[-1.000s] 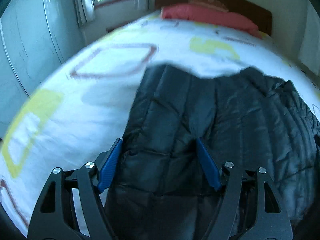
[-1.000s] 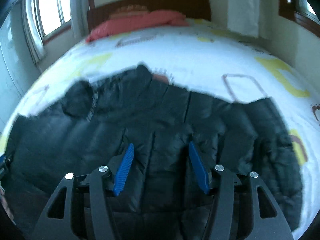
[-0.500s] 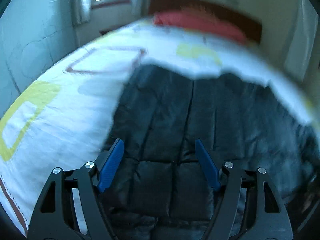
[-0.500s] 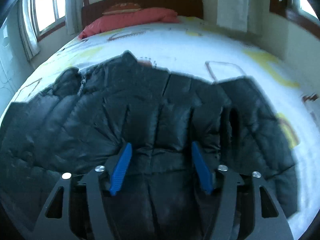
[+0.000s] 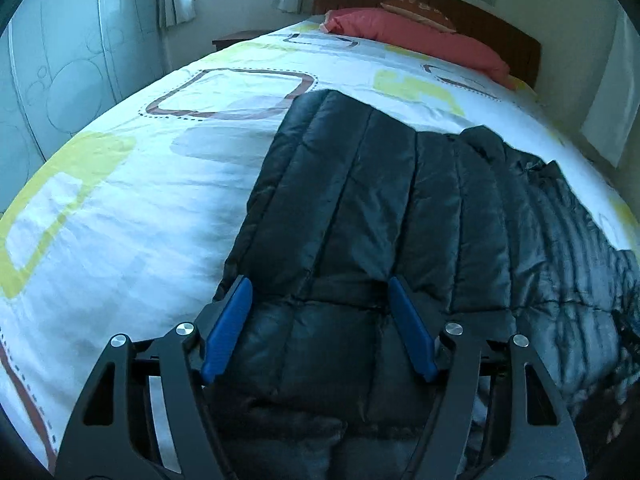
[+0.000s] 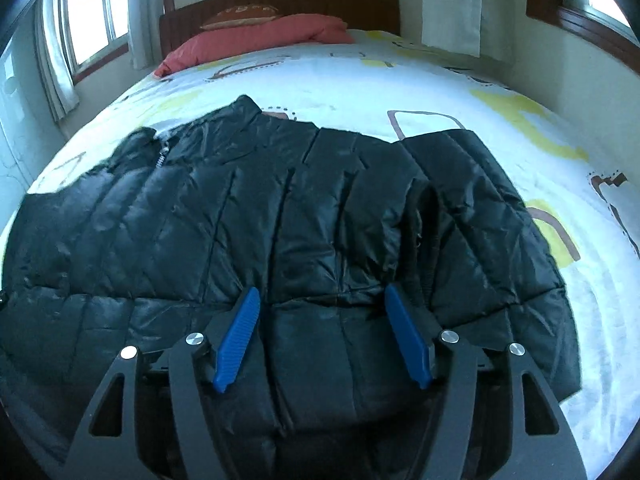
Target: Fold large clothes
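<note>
Item: black quilted jacket [image 6: 248, 216], spread flat across the foot end of my bed [image 6: 360, 80], on a white cover printed with yellow and brown shapes. From my right-hand view its collar and zip sit toward the upper left, and one sleeve lies folded along the right side. Its near hem runs under my tool frames and out of the bottom of both views, so I cannot see where it ends.

Item: my left gripper [image 5: 320, 284], blue pads well apart. The figures put its jaws closing a little. The jacket [image 5: 360, 216] fills the gap behind them, but the pads press on nothing I can see; whether the tips touch the fabric I cannot tell.

Item: my right gripper [image 6: 320, 292], blue pads wide, clamping nothing. Jacket cloth lies behind the gap; contact at the tips is not clear.

Item: red pillow [image 6: 256, 38] against a dark wooden headboard [image 6: 280, 0]; a patterned cushion behind it is mostly hidden.

Item: windows with pale curtains [image 6: 56, 72], cut off by the round lens edges.
</note>
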### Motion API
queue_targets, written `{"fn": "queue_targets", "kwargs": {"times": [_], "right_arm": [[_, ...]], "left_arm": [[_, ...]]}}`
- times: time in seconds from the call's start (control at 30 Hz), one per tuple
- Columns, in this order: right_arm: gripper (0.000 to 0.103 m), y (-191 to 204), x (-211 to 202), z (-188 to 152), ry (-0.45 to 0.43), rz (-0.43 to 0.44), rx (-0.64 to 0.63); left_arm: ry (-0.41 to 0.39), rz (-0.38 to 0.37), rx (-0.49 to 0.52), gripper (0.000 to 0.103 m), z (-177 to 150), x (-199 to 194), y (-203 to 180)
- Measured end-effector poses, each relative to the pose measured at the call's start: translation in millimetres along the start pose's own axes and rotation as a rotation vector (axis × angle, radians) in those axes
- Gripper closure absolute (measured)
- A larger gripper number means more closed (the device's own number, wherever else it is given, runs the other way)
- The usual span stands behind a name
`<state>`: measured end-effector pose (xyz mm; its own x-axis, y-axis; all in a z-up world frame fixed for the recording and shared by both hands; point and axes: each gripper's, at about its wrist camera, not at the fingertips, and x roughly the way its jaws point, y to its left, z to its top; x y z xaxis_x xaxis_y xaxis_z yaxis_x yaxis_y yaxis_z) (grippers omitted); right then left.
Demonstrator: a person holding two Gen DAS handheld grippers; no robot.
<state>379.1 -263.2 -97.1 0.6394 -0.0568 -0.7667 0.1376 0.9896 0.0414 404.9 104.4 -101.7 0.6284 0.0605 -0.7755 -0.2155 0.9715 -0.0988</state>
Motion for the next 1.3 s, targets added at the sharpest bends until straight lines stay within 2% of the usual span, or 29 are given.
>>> {"fn": "queue_targets", "kwargs": {"times": [0.2, 0.3, 0.5, 0.7, 0.83, 1.0, 1.07, 1.17, 1.23, 1.3], "right_arm": [[0.038, -32.3, -61.4, -28.0, -0.024, 0.027, 0.063], [0.037, -55.3, -90.6, -54.4, 0.004, 0.027, 0.088], [0.037, -106.7, -141.9, -129.2, 0.078, 0.044, 0.193], [0.037, -134.2, -175.7, -201.7, 0.148, 0.090, 0.287], [0.037, -140.2, -193.2, -234.2, 0.158, 0.137, 0.340], [0.037, -142.7, -210.9, -260.2, 0.154, 0.172, 0.372], [0.037, -143.0, -217.2, -266.9, 0.157, 0.203, 0.384], [0.037, -142.8, -226.8, -279.2, 0.158, 0.278, 0.421], [0.037, -144.2, -229.6, -285.9, 0.165, 0.327, 0.457], [0.037, -144.5, -233.6, -292.3, 0.162, 0.379, 0.485]], "left_arm": [[-0.004, -0.060, -0.060, 0.033, -18.4, -45.3, 29.9], [0.031, -0.116, -0.141, 0.033, -50.4, -73.7, 60.8], [0.092, -0.175, -0.290, 0.033, -122.9, -119.8, 116.7], [0.164, -0.235, -0.368, 0.033, -186.5, -152.8, 148.3], [0.170, -0.276, -0.403, 0.033, -214.4, -174.5, 156.4], [0.174, -0.360, -0.495, 0.033, -244.4, -191.2, 162.0], [0.182, -0.378, -0.504, 0.033, -250.4, -195.9, 159.8], [0.199, -0.448, -0.554, 0.033, -264.9, -200.5, 158.4], [0.220, -0.495, -0.589, 0.035, -273.3, -202.2, 158.3], [0.234, -0.521, -0.629, 0.043, -281.8, -203.5, 160.1]]}}
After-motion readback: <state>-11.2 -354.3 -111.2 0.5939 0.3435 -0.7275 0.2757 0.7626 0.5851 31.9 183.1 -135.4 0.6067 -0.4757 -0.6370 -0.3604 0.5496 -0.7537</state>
